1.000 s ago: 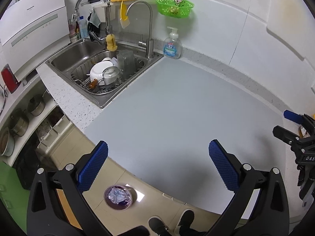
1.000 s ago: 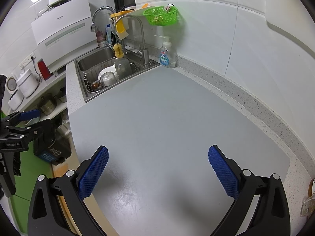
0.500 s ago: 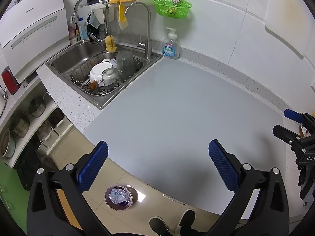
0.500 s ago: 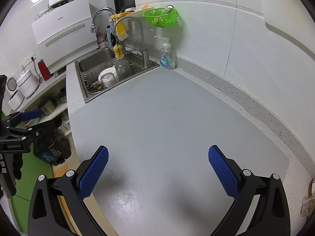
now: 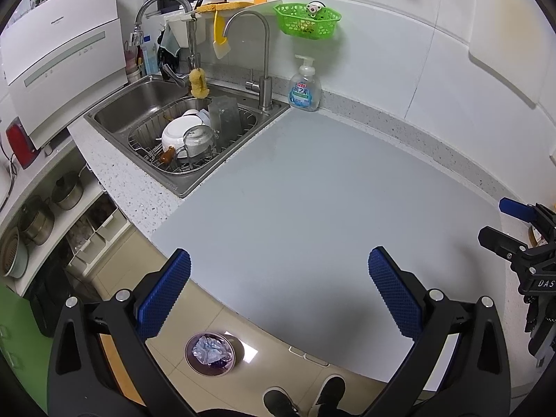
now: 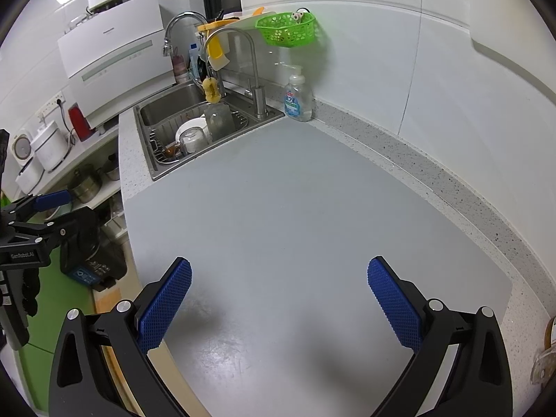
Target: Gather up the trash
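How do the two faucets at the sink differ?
The left faucet is taller and ends in a sprayer head; the right faucet is slimmer with a plain open tip. A yellow sponge hangs by the left faucet, while nothing hangs on the right faucet. Both are silver goosenecks at the sink.

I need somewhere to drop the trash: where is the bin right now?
In the left wrist view, the round purple-lined trash bin stands on the tiled floor below the grey countertop edge, just left of the person's black shoes.
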{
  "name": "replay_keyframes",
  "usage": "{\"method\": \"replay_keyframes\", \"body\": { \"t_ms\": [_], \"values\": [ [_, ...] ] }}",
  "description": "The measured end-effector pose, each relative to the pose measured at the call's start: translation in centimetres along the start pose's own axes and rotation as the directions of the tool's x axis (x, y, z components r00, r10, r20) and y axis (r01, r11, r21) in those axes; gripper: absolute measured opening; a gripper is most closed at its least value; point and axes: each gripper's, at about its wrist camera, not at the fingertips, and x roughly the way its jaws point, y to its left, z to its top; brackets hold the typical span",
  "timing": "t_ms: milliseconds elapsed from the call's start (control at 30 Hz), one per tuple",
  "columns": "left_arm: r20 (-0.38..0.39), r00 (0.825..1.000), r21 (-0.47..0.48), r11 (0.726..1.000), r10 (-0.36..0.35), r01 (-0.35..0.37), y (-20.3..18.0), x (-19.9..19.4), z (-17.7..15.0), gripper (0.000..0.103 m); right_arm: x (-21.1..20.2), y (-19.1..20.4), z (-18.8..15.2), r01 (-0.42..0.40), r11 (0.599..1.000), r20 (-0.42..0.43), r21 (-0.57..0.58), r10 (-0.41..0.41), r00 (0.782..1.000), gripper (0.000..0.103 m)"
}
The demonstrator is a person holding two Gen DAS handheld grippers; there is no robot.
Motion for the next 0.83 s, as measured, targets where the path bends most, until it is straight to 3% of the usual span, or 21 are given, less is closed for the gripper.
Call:
{"method": "replay_keyframes", "body": {
  "t_ms": [533, 833],
  "values": [
    [-0.008, 1.0, -0.008, 1.0, -0.008, 0.007, 0.07, 0.12, -0.1, 0.1, 0.16, -0.12, 0.06, -0.004, 1.0, -0.002, 0.0, 0.004, 1.0, 0.097],
    [-0.018, 0.999, -0.007, 0.999, 0.042, -0.042, 0.4, 0.35, 0.08, 0.1, 0.08, 0.12, -0.22, -0.007, 1.0, -0.002, 0.0, 0.007, 1.0, 0.097]
  ]
}}
